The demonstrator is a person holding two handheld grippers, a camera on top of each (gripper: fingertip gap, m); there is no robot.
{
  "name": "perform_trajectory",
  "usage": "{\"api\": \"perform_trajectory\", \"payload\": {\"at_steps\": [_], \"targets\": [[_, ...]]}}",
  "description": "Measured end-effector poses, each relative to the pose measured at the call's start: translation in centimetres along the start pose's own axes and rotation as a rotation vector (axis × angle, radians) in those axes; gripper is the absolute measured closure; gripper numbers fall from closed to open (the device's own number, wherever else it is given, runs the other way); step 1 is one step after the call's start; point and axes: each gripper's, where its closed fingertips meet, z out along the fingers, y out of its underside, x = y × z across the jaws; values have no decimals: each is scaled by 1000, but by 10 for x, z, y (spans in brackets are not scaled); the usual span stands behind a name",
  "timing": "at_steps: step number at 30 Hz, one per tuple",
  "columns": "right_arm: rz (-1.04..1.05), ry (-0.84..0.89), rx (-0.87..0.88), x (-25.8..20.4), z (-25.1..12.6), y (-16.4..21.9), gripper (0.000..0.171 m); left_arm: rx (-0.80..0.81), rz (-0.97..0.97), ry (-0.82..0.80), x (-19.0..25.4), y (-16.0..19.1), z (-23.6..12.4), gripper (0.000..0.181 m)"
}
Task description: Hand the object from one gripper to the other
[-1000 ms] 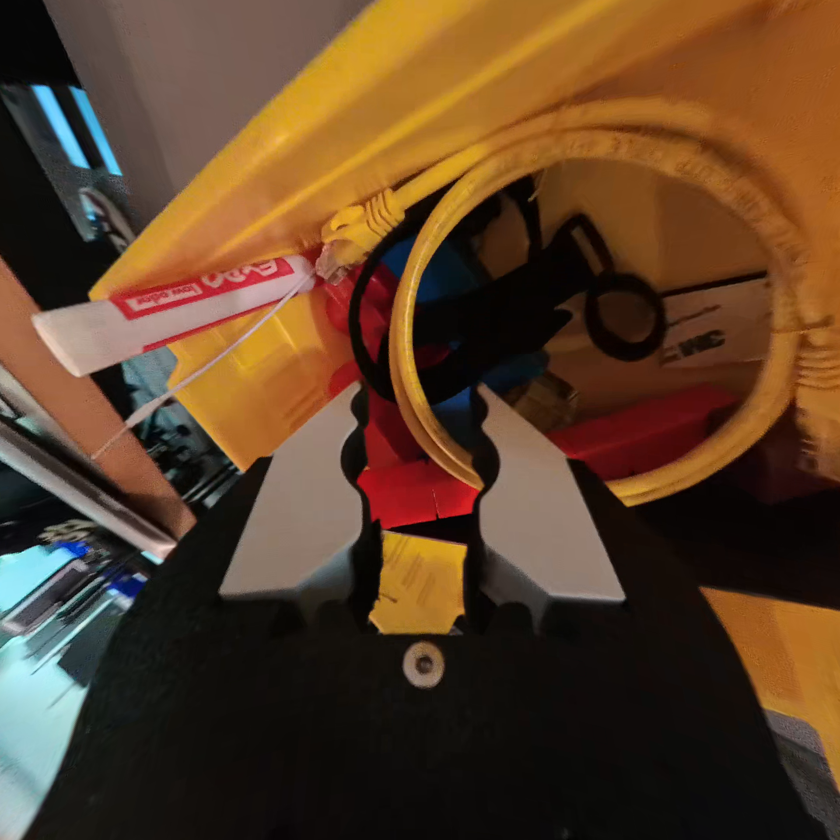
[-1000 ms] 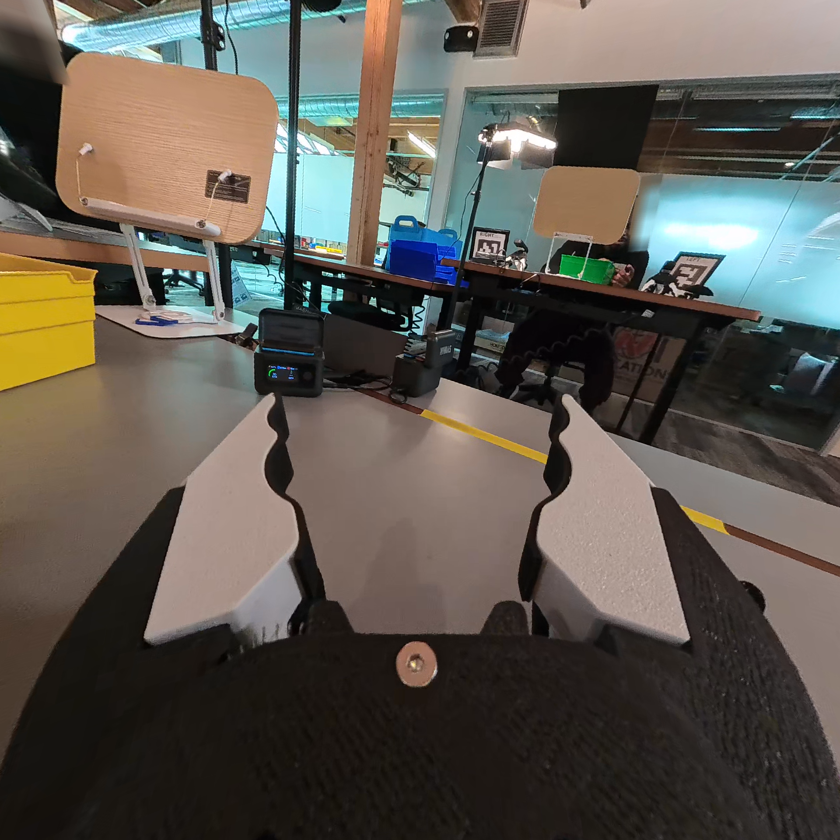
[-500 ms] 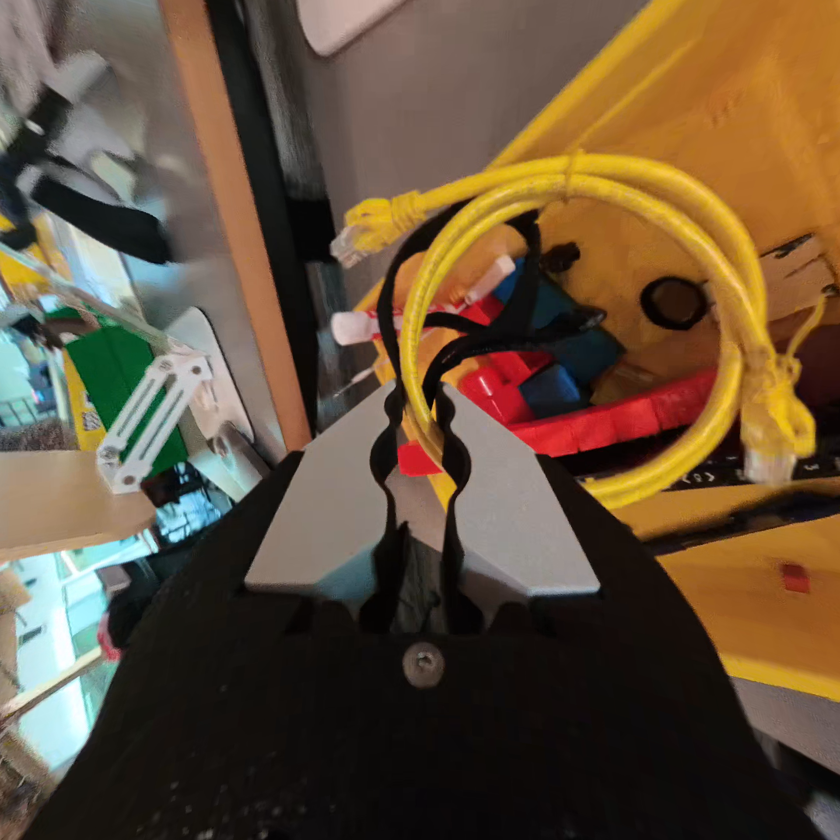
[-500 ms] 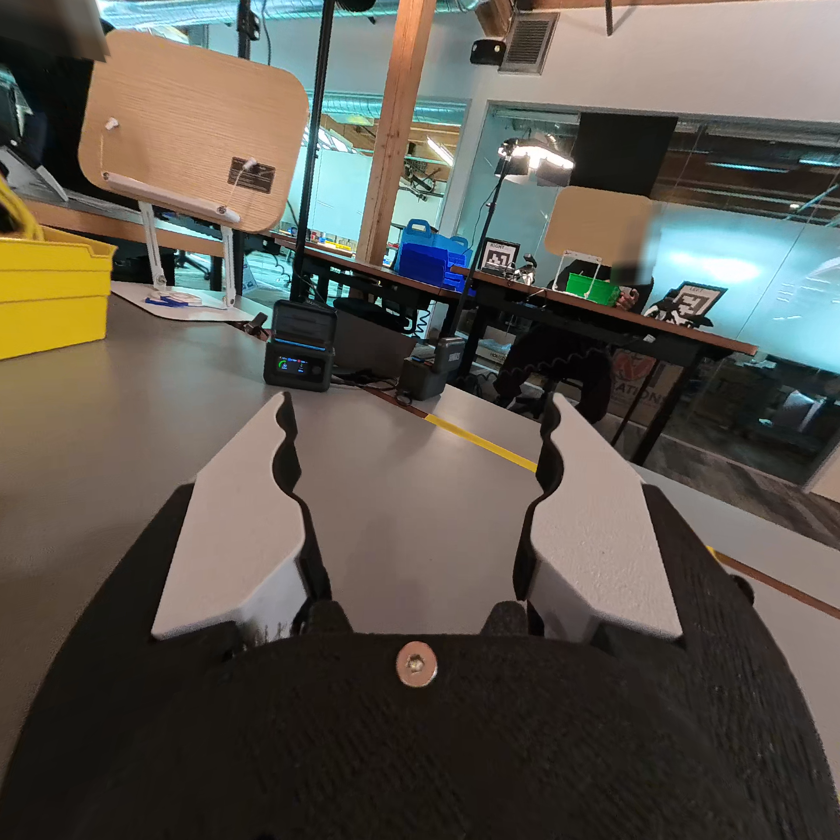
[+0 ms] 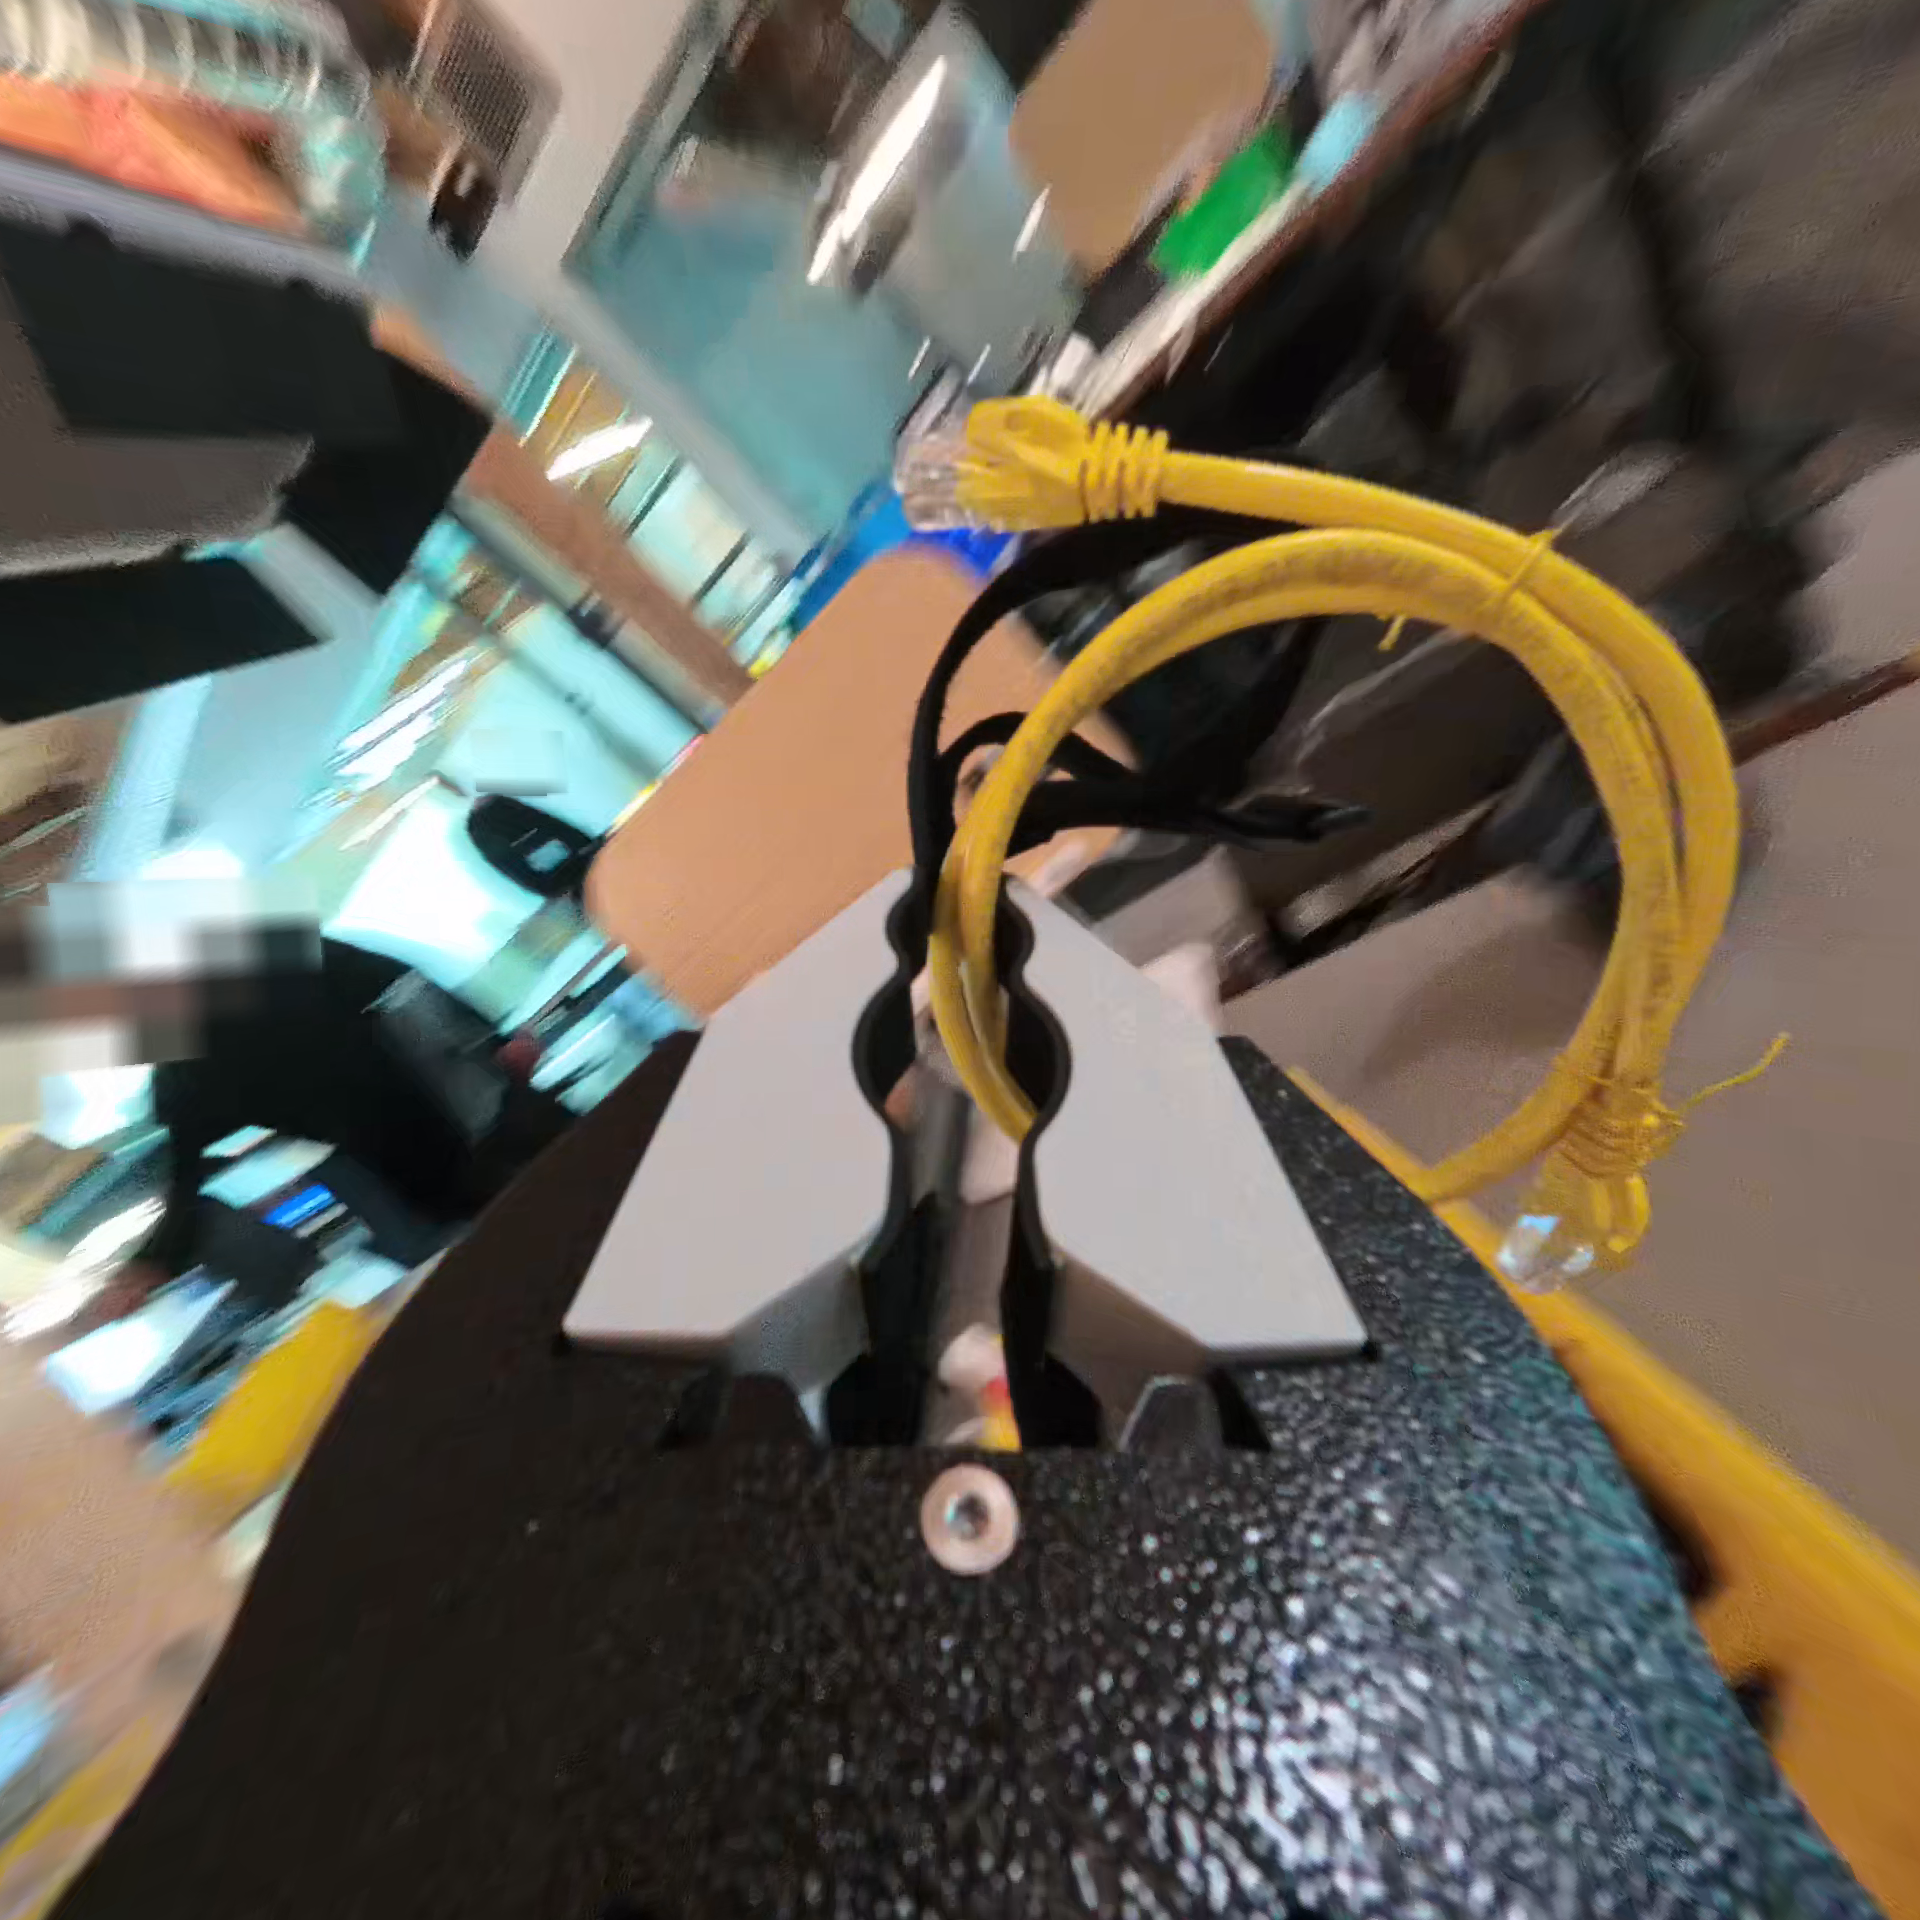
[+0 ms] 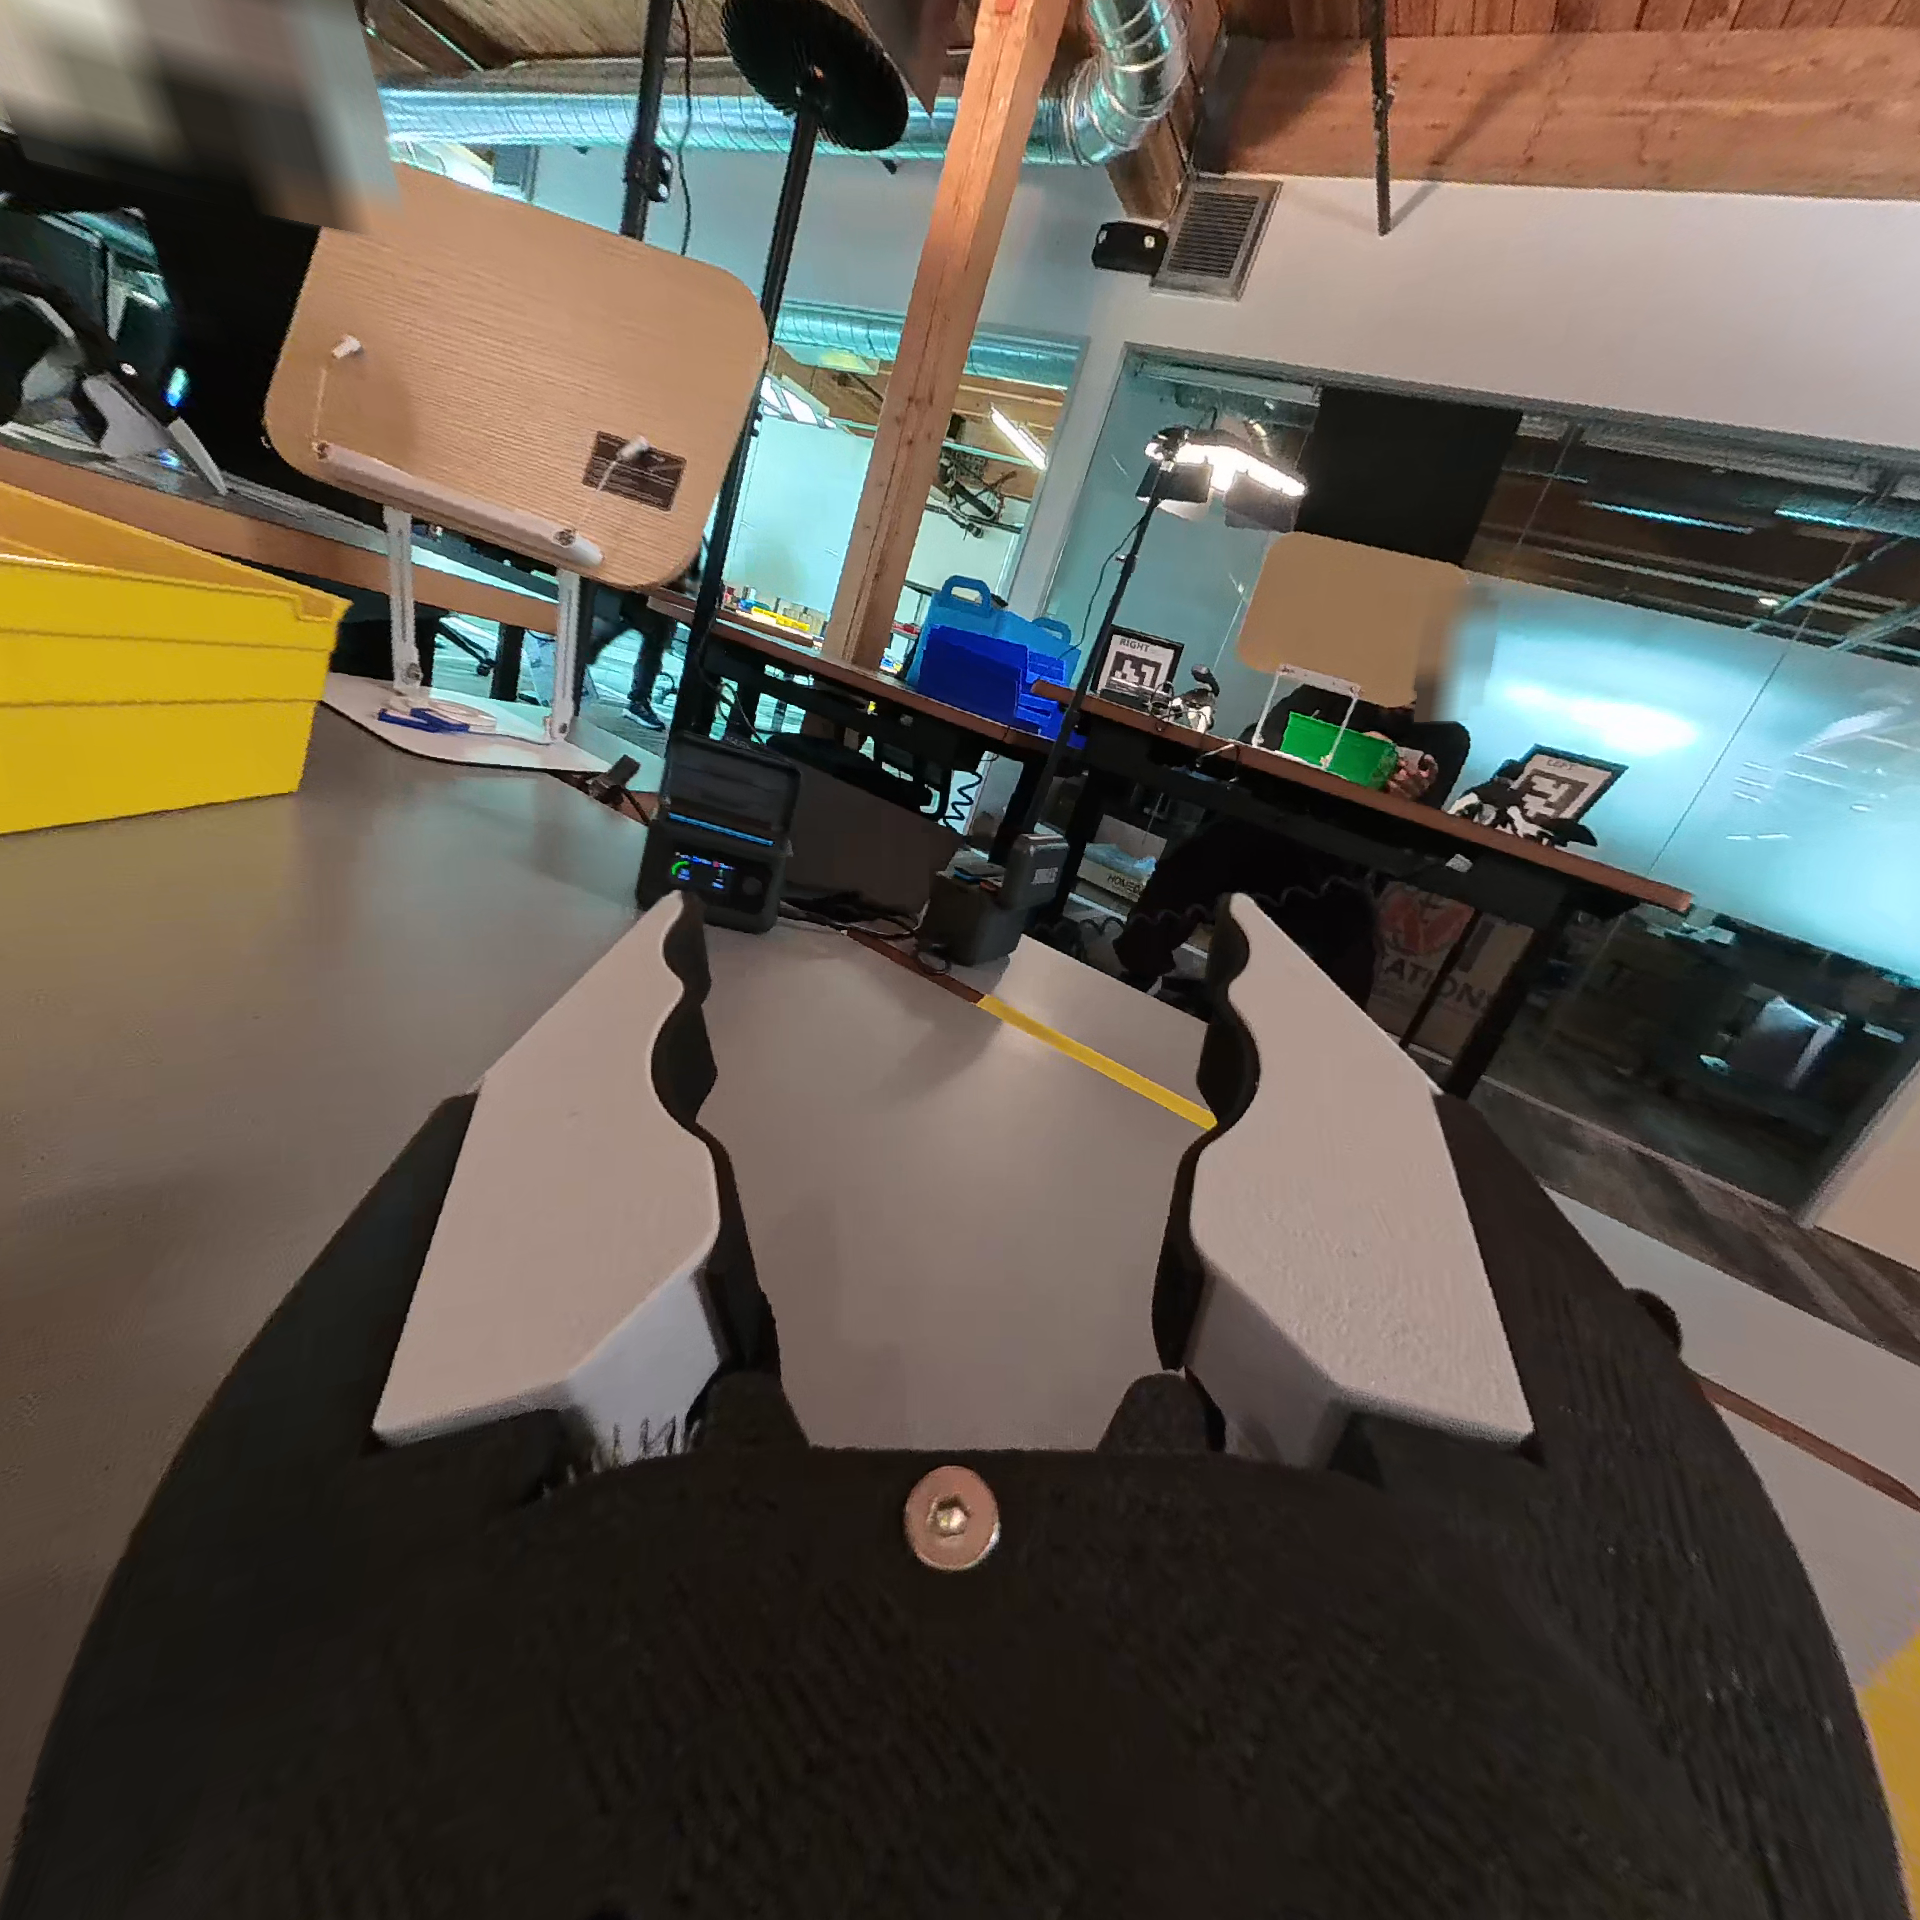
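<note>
My left gripper (image 5: 961, 935) is shut on a coiled yellow network cable (image 5: 1621, 831), pinched between the grey fingertips (image 5: 821, 1049). A thin black strap (image 5: 925, 748) runs through the same pinch and loops up beside the coil. The coil hangs in the air to the right of the fingers, with clear plugs at both ends. My right gripper (image 6: 956, 935) is open and empty, low over the grey table (image 6: 260, 1039). Neither gripper shows in the other's view.
Stacked yellow bins (image 6: 145, 675) stand on the table at the left, and a yellow bin edge (image 5: 1766, 1538) shows under the left gripper. A wooden board on a white stand (image 6: 509, 384), a small black printer (image 6: 722, 831) and a grey charger (image 6: 997, 899) sit at the table's far edge.
My left gripper closed on the yellow cable inside the bin, lifted it out and swung away from the bin. My right gripper narrowed a little, stayed open, and tilted upward.
</note>
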Motion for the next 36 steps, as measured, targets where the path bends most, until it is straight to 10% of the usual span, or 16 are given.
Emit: {"api": "perform_trajectory", "payload": {"at_steps": [12, 30, 36], "targets": [[234, -373, 7, -49, -23, -19, 84, 451, -626, 790, 188, -101, -85, 172], [744, -811, -179, -74, -37, -18, 100, 477, -897, 1506, 391, -98, -64, 172], [651, -775, -375, -84, -35, 15, 134, 501, -915, 1596, 410, -96, -64, 171]]}}
